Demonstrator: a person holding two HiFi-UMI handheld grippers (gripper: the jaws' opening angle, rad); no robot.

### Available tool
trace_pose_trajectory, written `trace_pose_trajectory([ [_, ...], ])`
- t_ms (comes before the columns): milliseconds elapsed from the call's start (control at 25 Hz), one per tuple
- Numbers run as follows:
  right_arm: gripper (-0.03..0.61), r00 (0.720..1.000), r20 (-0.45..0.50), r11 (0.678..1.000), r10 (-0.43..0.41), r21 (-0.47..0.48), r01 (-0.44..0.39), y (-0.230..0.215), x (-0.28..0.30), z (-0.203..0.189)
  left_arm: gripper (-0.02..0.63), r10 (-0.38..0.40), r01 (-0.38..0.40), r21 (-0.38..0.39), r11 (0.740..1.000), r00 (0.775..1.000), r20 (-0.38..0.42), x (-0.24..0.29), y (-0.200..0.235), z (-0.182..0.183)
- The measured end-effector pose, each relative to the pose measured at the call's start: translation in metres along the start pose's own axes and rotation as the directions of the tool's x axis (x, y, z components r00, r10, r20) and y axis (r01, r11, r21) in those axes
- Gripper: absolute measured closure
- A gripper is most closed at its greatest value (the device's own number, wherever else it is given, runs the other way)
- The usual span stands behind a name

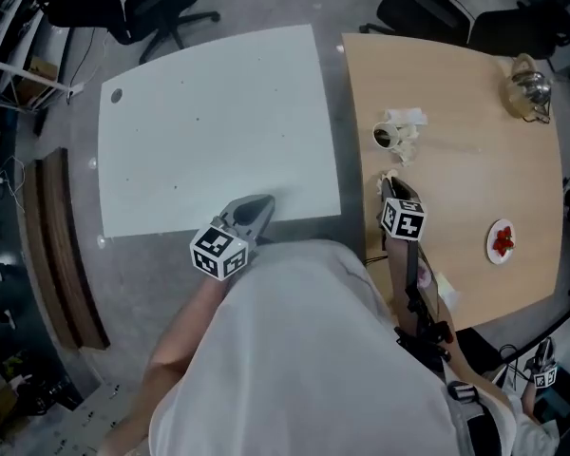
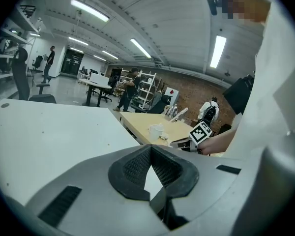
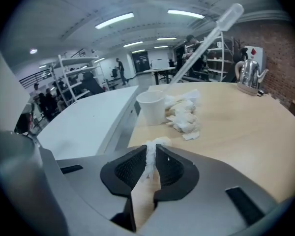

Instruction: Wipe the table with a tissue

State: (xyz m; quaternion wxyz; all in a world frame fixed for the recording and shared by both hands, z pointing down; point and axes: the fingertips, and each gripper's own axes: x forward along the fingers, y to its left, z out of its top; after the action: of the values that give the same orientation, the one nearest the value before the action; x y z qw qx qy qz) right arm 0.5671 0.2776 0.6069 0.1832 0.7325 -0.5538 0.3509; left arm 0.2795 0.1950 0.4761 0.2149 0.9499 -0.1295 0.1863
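Right gripper [image 3: 151, 151] is pinching a tissue [image 3: 148, 162], poised to wipe the table [image 3: 246, 127] — left gripper [image 2: 150, 154] is idling, jaws together.

White bench [image 1: 218, 122] at left. Paper cup [image 3: 151, 109] holding a long pipette [image 3: 206, 38], centre right. Kettle [image 1: 528, 88] at far right. Small plate [image 1: 499, 257] bearing red pieces, near right. Office chairs [image 1: 161, 3] beyond, far left.
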Motion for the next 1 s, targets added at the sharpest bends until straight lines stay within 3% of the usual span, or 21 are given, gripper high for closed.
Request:
trace_pose_trajectory([
  [160, 0.515, 0.987, 0.048, 0.984, 0.151, -0.102, -0.146, 0.051, -0.001, 0.017, 0.607, 0.030, -0.029, -0.024, 0.999, 0.999, 0.027, -0.009, 0.007, -0.005],
  [480, 0.515, 0.933, 0.036, 0.900, 0.359, -0.279, -0.336, 0.132, 0.003, 0.036, 0.607, 0.069, -0.067, -0.039, 0.997, 0.996, 0.052, -0.030, 0.021, -0.008],
  [720, 0.515, 0.913, 0.003, 0.869, 0.408, -0.308, -0.387, 0.176, 0.015, 0.035, 0.607, 0.087, -0.084, -0.073, 0.994, 0.995, 0.046, -0.053, 0.034, -0.022],
  [1000, 0.515, 0.910, -0.017, 0.869, 0.414, -0.291, -0.400, 0.206, 0.033, 0.043, 0.607, 0.082, -0.079, -0.079, 0.994, 0.996, 0.039, -0.077, 0.051, -0.024],
])
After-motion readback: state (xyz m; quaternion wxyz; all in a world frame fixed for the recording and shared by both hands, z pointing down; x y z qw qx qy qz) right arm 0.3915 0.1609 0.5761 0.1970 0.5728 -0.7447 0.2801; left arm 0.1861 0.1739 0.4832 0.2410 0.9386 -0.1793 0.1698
